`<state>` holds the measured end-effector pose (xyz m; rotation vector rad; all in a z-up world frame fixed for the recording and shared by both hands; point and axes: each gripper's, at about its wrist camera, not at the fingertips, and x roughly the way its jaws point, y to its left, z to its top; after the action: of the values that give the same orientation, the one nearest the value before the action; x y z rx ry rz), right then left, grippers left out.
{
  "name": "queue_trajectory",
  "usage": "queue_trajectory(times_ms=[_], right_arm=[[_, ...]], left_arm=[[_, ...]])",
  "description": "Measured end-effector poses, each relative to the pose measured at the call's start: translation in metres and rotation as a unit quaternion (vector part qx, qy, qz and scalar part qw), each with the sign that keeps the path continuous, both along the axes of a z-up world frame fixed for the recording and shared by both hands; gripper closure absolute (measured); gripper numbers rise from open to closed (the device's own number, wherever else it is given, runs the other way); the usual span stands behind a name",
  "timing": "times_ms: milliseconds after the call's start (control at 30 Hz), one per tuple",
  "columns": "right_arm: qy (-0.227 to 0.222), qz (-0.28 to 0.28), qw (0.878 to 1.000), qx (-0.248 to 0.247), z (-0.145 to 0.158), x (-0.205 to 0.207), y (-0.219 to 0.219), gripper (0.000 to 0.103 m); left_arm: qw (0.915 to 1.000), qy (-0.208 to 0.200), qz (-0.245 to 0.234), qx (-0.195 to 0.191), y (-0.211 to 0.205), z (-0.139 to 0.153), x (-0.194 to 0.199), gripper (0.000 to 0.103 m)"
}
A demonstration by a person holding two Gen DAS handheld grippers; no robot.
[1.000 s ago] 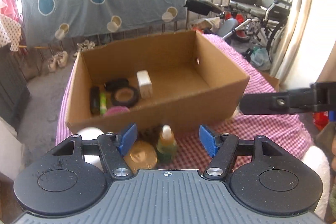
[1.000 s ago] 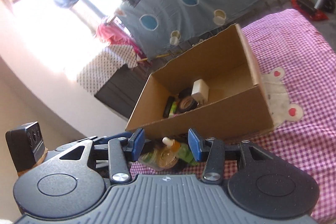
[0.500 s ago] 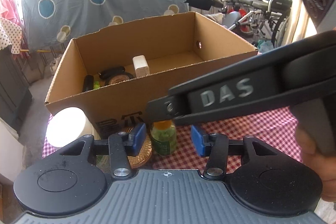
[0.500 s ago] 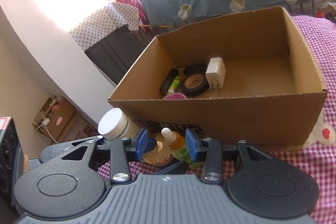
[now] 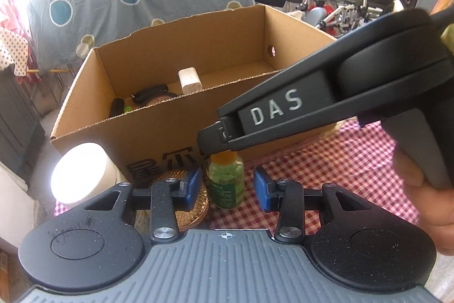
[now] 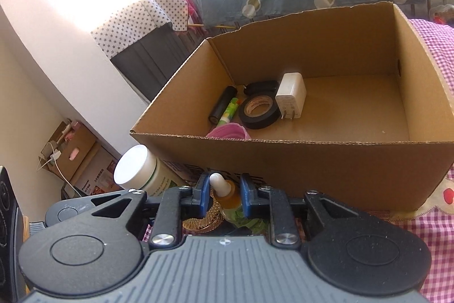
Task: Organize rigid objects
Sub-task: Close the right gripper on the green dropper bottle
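Observation:
A small dropper bottle (image 5: 225, 185) with green contents and an amber top stands on the checked cloth in front of the cardboard box (image 5: 159, 132). My left gripper (image 5: 227, 189) straddles its body. The jaws are closing, and a sliver of gap shows on each side. My right gripper (image 6: 224, 199) comes in from the right and above. Its jaws are closing too, and the blue pads (image 6: 205, 196) touch the bottle's amber shoulder (image 6: 228, 196) under the white tip. In the left wrist view the right gripper's finger (image 5: 218, 137) hides the cap.
The box (image 6: 312, 163) holds a white charger (image 6: 290, 98), a black tape roll (image 6: 258, 111), a black tube, a green stick and something pink. A white-lidded jar (image 5: 82, 172) and a copper-coloured disc (image 5: 195, 208) stand left of the bottle. A hand (image 5: 425, 203) grips the right tool.
Both grippers came down onto the bottle and narrowed their jaws. The right gripper swung in from the right, over the bottle's top.

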<state>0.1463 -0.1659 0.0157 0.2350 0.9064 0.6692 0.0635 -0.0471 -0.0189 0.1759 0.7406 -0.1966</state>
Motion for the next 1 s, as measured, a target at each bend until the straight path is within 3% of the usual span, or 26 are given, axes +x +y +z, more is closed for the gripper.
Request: queue_trajectory(times_ms=[367, 467, 1000], right_arm=[[0.038, -0.022, 0.999, 0.032, -0.010, 0.000, -0.022, 0.078], [0.037, -0.022, 0.999, 0.033, -0.010, 0.002, -0.021, 0.078], [0.016, -0.032, 0.999, 0.020, 0.000, -0.009, -0.017, 0.079]], left_arm=[[0.9983, -0.013, -0.016, 0.054, -0.020, -0.016, 0.010, 0.065], [0.9987, -0.002, -0.017, 0.048, -0.019, -0.022, 0.013, 0.070], [0.9993, -0.017, -0.010, 0.030, -0.011, -0.010, 0.007, 0.072]])
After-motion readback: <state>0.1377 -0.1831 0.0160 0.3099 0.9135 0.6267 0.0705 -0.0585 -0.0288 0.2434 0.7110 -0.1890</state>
